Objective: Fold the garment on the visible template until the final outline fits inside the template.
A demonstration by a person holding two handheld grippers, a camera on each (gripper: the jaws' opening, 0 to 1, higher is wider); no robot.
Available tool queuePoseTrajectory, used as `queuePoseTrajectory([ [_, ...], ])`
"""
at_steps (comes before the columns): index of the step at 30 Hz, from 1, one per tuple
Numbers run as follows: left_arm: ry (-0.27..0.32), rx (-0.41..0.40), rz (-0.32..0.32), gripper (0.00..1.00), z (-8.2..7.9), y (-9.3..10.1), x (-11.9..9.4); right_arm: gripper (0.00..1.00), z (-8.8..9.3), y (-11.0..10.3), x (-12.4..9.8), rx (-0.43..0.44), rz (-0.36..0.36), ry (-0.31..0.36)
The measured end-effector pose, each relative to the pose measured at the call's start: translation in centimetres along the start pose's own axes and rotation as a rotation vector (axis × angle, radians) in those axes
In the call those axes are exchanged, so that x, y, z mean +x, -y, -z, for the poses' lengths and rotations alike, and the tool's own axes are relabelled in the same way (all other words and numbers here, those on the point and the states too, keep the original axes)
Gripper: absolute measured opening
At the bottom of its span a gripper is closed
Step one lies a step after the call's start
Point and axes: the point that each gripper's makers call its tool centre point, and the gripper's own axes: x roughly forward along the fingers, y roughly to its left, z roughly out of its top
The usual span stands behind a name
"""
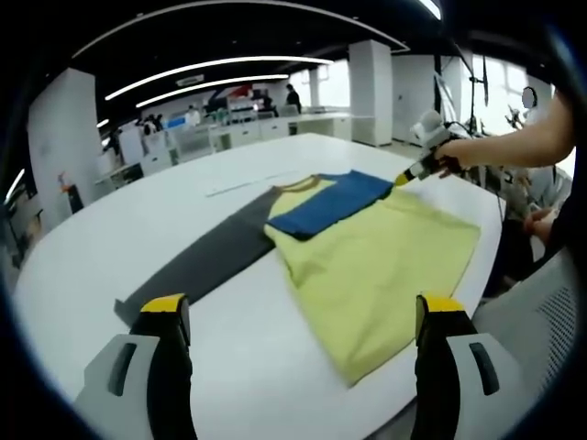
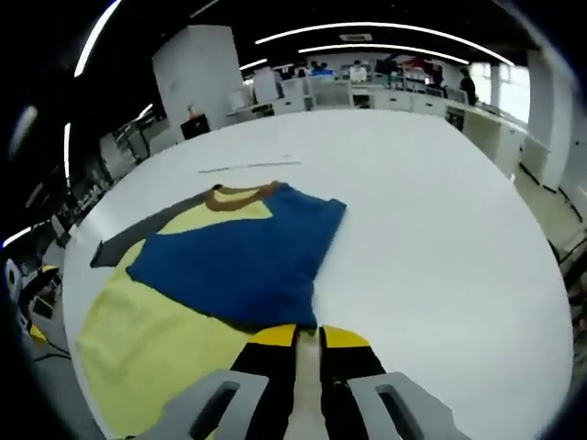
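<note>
Yellow garment (image 1: 376, 275) lies on white table (image 1: 110, 275), partly over grey template (image 1: 206, 257); right gripper (image 2: 308, 341) pinches its blue sleeve (image 2: 243, 257) folded inward, probably narrowing the outline; left gripper (image 1: 303, 316) spread, idle.

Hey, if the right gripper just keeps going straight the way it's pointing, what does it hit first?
Most likely the blue sleeve folded over the yellow shirt. The right gripper, jaws shut, sits right at that sleeve's near edge and may already pinch fabric. Beyond it lies bare white table.
</note>
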Motion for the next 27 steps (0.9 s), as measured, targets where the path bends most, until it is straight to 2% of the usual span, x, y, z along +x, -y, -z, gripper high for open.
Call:
queuePoseTrajectory([
  [7,0.001,0.006,-0.002,0.99,-0.2,0.1,0.1,0.11,0.8,-0.3,1.0,0.009,0.008,-0.014],
  [14,-0.008,0.001,-0.020,0.99,0.0,-0.4,-0.1,0.01,0.8,0.2,1.1,-0.100,0.058,-0.020],
  [18,-0.010,-0.003,-0.032,0.99,0.1,-0.7,-0.1,0.00,0.8,0.1,1.0,-0.097,0.059,-0.021],
  [22,-0.014,-0.002,-0.039,0.99,0.2,-0.9,-0.2,0.00,0.9,0.3,0.9,-0.150,0.072,-0.045],
  [27,-0.018,-0.012,-0.053,0.99,0.5,-1.4,-0.3,0.00,0.9,0.7,0.8,-0.152,0.064,-0.053],
])
